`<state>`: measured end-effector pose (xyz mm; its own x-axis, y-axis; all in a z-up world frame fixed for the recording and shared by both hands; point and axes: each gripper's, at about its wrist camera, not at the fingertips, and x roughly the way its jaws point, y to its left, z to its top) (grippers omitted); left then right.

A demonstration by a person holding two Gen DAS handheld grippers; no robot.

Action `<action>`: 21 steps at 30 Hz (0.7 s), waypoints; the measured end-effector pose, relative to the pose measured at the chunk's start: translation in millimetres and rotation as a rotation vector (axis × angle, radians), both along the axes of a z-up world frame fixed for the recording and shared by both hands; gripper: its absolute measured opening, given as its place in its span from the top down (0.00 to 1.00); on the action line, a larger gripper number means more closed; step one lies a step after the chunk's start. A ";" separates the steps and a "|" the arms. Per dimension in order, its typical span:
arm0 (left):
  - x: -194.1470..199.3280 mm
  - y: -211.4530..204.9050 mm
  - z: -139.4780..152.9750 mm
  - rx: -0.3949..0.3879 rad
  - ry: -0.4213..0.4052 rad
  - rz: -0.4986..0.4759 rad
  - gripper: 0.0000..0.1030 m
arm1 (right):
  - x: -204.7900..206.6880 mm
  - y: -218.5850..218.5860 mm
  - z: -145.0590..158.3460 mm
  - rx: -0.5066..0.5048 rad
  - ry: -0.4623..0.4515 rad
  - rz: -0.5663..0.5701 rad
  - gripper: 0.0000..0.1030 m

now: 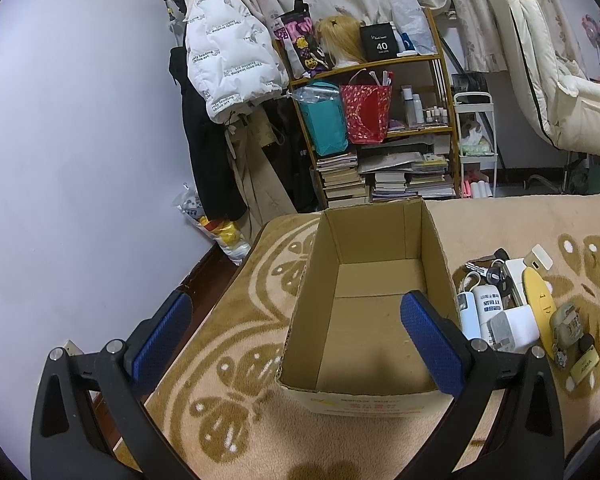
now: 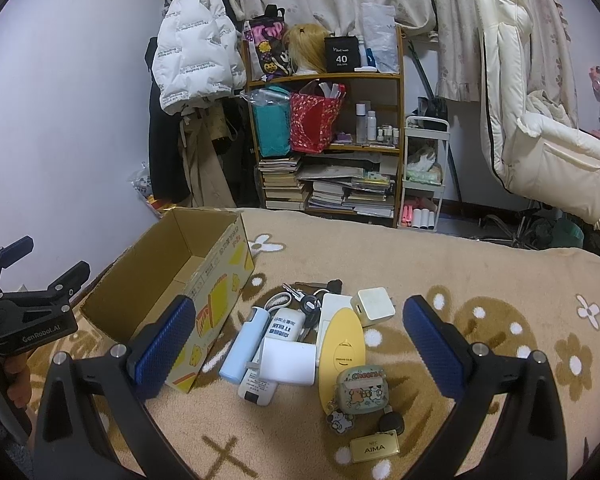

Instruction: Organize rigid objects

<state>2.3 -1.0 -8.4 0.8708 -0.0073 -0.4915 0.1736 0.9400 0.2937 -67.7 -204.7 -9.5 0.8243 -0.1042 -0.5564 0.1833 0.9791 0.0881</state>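
An empty open cardboard box stands on the patterned blanket. Right of it lies a pile of small items: a light blue power bank, a white charger block, a white bottle, a yellow oval case, a white cube adapter, keys, a green earbud case and a gold AIMA tag. My left gripper hovers open over the box's near end. My right gripper hangs open above the pile, holding nothing.
The blanket covers a bed whose left edge drops to the floor by the wall. Behind stand a wooden shelf with bags and books, hanging coats, a white cart and a chair. A hand holds the left gripper's handle.
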 end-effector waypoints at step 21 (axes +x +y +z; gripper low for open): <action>-0.1 0.2 -1.1 0.001 0.001 0.001 0.00 | 1.1 1.2 3.5 -0.003 0.001 0.004 0.00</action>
<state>2.2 -0.9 -9.5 0.8702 -0.0063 -0.4927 0.1733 0.9400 0.2940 -66.7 -203.6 -6.0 0.8243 -0.1024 -0.5568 0.1792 0.9801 0.0850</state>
